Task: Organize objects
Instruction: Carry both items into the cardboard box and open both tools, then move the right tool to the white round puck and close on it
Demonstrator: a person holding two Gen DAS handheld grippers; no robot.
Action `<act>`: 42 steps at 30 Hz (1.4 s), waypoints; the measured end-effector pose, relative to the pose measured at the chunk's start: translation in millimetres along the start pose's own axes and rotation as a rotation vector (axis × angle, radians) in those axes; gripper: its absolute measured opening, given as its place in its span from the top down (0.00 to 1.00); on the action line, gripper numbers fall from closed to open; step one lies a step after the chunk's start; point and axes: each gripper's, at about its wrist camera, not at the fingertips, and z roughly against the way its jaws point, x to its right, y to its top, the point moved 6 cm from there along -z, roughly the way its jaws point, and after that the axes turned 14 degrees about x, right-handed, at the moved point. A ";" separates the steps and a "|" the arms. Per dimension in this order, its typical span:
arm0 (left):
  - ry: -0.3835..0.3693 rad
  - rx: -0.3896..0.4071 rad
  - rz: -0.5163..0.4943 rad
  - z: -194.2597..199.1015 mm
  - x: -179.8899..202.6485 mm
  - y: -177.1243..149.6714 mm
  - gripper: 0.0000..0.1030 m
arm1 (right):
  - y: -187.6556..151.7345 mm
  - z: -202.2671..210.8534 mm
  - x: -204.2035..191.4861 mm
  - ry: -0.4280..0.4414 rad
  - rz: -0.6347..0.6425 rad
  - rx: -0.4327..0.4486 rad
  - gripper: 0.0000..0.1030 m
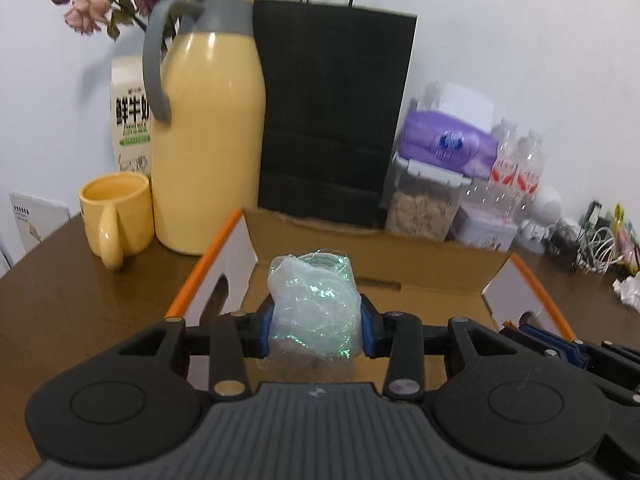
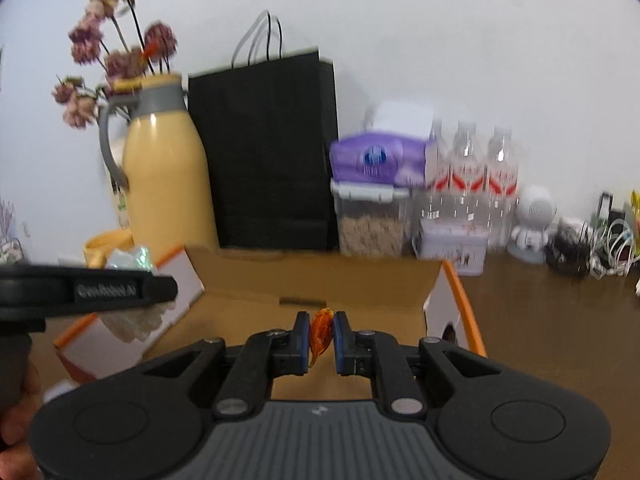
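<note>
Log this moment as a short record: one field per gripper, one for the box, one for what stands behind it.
left gripper: shut on a crumpled clear wrapper, held over the box
right gripper: shut on a small orange piece, also over the box
cardboard box: open, flaps up, on the brown table
behind box: yellow jug, yellow mug, black paper bag, purple tissue pack, water bottles

Two wrist views over one box (image 1: 400,276)
</note>
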 end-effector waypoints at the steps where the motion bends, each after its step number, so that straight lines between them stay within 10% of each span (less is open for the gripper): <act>1: 0.000 -0.004 -0.009 -1.0 -0.6 -2.5 0.61 | -3.3 -2.4 0.3 0.000 0.001 -0.012 0.89; 6: 0.002 -0.034 -0.026 -5.4 -3.3 -11.1 0.58 | -16.5 -10.5 3.0 -0.009 0.002 -0.057 0.89; 11: 0.025 -0.024 -0.043 -3.5 -3.1 -8.7 0.24 | -18.9 -10.7 5.7 -0.025 -0.008 -0.072 0.87; 13: 0.038 0.004 -0.049 0.0 -3.5 -4.4 0.02 | -19.3 -11.1 8.0 -0.041 -0.015 -0.084 0.67; 15: 0.046 0.028 -0.050 3.3 -3.8 -0.6 0.00 | -18.9 -10.2 9.5 -0.053 -0.020 -0.084 0.29; 18: 0.035 0.024 -0.039 4.4 -3.1 0.9 0.00 | -16.6 -9.2 11.8 -0.062 -0.027 -0.081 0.02; 42: -0.087 0.169 -0.022 129.3 -21.2 48.1 0.00 | 20.1 109.7 21.7 -0.055 0.030 0.054 0.00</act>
